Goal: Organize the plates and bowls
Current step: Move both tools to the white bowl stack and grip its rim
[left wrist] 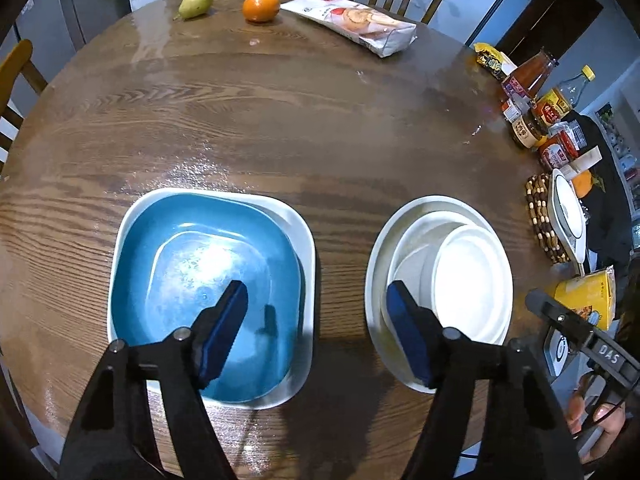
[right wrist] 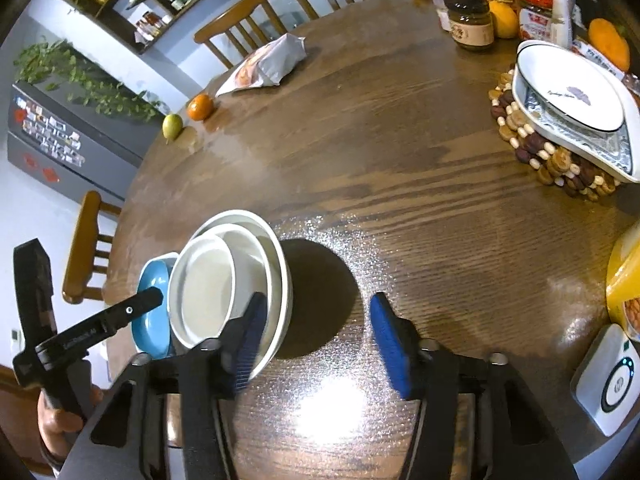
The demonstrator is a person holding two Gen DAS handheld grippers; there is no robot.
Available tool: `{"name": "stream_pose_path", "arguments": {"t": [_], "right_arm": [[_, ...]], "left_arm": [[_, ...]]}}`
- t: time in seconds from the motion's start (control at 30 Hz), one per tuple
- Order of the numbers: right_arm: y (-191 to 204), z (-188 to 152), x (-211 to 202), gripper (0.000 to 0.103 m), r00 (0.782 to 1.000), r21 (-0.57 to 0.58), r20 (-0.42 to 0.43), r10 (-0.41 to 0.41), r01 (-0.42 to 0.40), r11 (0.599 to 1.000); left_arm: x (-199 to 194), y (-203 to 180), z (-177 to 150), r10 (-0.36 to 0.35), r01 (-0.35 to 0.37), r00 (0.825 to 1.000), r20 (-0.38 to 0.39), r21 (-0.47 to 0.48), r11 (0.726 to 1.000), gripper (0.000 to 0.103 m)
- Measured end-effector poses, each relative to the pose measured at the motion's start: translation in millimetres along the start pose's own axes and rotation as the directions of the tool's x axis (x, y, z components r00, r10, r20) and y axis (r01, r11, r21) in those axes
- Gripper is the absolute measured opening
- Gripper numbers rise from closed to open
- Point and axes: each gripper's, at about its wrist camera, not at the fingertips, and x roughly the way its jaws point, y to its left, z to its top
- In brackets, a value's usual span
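Note:
A blue square plate (left wrist: 200, 280) lies in a white square plate (left wrist: 304, 236) at the near left of the round wooden table (left wrist: 300, 120). To its right stands a stack of nested white bowls (left wrist: 468, 280). My left gripper (left wrist: 316, 320) hovers open above the gap between the two stacks, one finger over the blue plate and the other over the bowls' left rim. In the right wrist view my right gripper (right wrist: 320, 332) is open, its left finger over the near rim of the white bowls (right wrist: 208, 292) and its right finger over bare table. Neither gripper holds anything.
A pear (left wrist: 196, 2), an orange (left wrist: 261, 7) and a snack bag (left wrist: 356, 24) lie at the far edge. Jars and bottles (left wrist: 536, 108) line the right side. A white oval dish (right wrist: 576, 108) sits on a beaded trivet (right wrist: 520, 136). A yellow box (left wrist: 588, 300) and chairs ring the table.

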Motion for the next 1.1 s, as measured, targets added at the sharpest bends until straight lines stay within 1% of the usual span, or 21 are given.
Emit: {"name": "stream_pose_path", "arguments": {"t": [0.03, 0.1, 0.17, 0.3, 0.47, 0.67, 0.83, 0.9, 0.97, 1.03, 1.1], "right_arm": [[0, 0, 2, 0.041, 1.0, 0.0, -0.008, 0.008, -0.008, 1.0], [-2, 0, 10, 0.039, 0.999, 0.007, -0.033, 0.027, -0.027, 1.0], [-1, -1, 13, 0.036, 0.999, 0.013, -0.038, 0.038, -0.038, 0.999], [-1, 0, 17, 0.035, 0.997, 0.014, -0.047, 0.054, -0.054, 0.998], [4, 2, 19, 0.035, 0.998, -0.003, -0.051, 0.028, -0.028, 1.0], [6, 4, 23, 0.034, 0.998, -0.009, -0.056, 0.021, -0.021, 1.0], [7, 4, 25, 0.034, 0.998, -0.018, -0.057, 0.014, -0.015, 1.0], [9, 3, 28, 0.03, 0.998, -0.03, -0.059, 0.006, -0.008, 1.0], [11, 4, 29, 0.026, 0.998, -0.037, -0.065, 0.01, -0.013, 0.999], [14, 4, 30, 0.023, 0.998, -0.046, -0.068, 0.005, -0.008, 0.999], [15, 4, 31, 0.022, 0.998, -0.048, -0.07, 0.006, -0.01, 0.999]], "left_arm": [[0, -1, 1, 0.0, 0.0, 1.0, 0.0, 0.0, 1.0, 0.069], [1, -3, 2, -0.001, 0.001, 1.0, -0.001, 0.007, 1.0, 0.069], [3, -1, 3, -0.004, 0.004, 1.0, -0.008, -0.001, 1.0, 0.069], [9, 1, 5, -0.001, 0.0, 1.0, -0.03, -0.01, 1.0, 0.069], [14, -1, 4, 0.007, -0.008, 0.999, -0.053, -0.004, 1.0, 0.069], [19, -6, 6, 0.027, -0.026, 0.998, -0.063, 0.018, 0.999, 0.069], [22, -16, 6, 0.071, -0.067, 0.996, -0.051, 0.077, 0.995, 0.062], [26, -18, 5, 0.072, -0.066, 0.996, -0.059, 0.092, 0.994, 0.054], [27, -20, 6, 0.076, -0.07, 0.996, -0.055, 0.103, 0.992, 0.052], [27, -23, 7, 0.075, -0.068, 0.996, -0.055, 0.115, 0.991, 0.046], [28, -27, 7, 0.07, -0.062, 0.996, -0.057, 0.126, 0.99, 0.036]]}}
